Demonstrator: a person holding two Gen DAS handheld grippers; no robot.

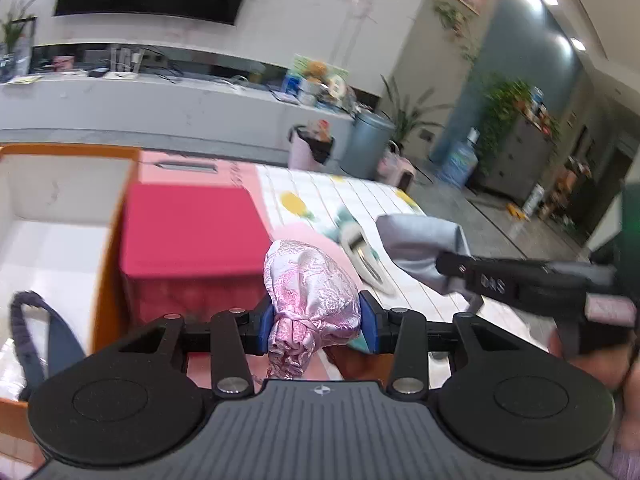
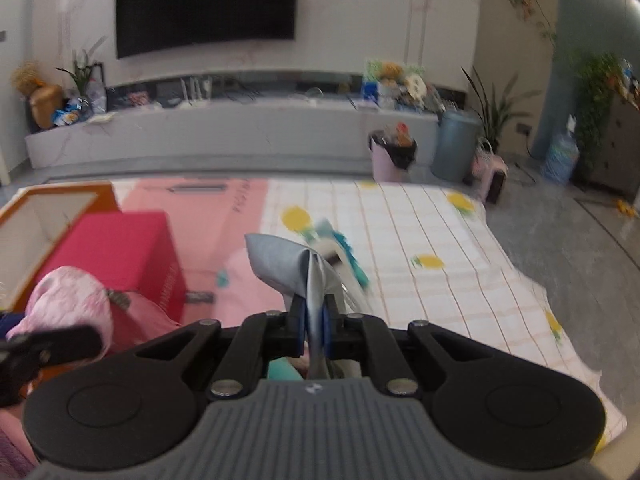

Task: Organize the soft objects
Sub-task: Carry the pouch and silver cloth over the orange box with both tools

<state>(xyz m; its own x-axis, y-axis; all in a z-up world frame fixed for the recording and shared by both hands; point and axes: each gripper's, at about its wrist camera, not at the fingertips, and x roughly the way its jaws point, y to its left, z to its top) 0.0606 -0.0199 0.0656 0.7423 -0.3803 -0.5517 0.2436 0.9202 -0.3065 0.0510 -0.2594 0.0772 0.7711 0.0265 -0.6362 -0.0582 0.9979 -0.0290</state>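
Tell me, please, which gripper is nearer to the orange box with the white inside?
Left. The left gripper, shut on the pink pouch, hangs just right of the orange box. The right gripper, holding the grey cloth, is farther right, beyond the red box.

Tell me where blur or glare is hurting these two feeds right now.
Left wrist: motion blur smears the red box and orange box; the pink pouch stays sharp.
Right wrist: the grey cloth is slightly smeared; the teal item behind is blurred.
Fisheye bends both.
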